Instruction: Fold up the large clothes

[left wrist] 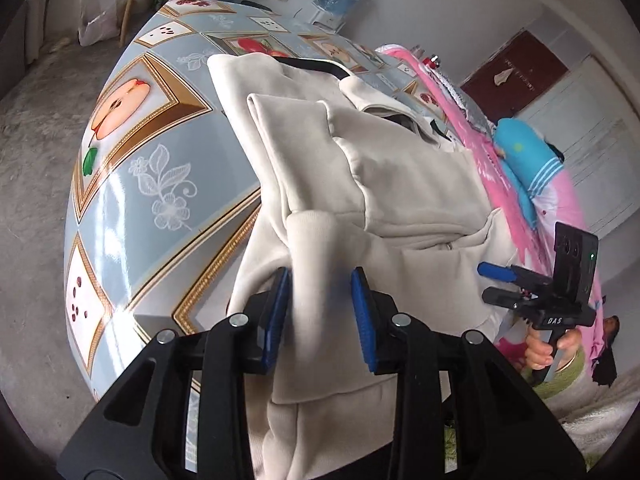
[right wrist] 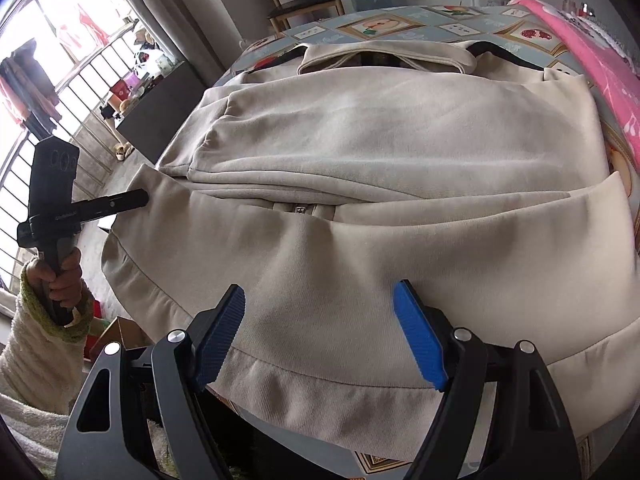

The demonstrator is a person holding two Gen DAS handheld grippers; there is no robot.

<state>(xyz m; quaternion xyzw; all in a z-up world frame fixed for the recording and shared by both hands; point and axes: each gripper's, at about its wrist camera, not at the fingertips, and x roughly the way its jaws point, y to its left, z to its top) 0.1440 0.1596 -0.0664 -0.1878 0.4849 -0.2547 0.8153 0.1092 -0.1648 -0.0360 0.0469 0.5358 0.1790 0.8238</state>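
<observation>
The left tool [left wrist: 320,312] has a thick fold of the jacket [left wrist: 380,184] bunched between its blue pads, at the garment's near left corner where the hem hangs off the counter [left wrist: 132,184]; the cloth fills the gap, though whether the pads press hard on it cannot be told. The right tool [right wrist: 320,336] stands spread wide over the near hem band, its pads on either side of the fabric and pinching nothing.

The jacket lies front-up across the counter, collar at the far side, both sleeves already laid in over the chest, zipper pull showing mid-body. It looks like thick, soft fleece: limp, fairly heavy for a garment, likely to sag and drag rather than slide. A single-layer pinch would probably slip; the ribbed hem band, taken at both corners, seems the firmest hold for carrying the bottom up toward the collar.

The near hem overhangs the counter edge, so the tools can get under it freely. The far side has bare patterned top beyond the collar. On the right, a pink cloth [right wrist: 592,52] lies close alongside the jacket, leaving little room there; the left side drops to open floor.
</observation>
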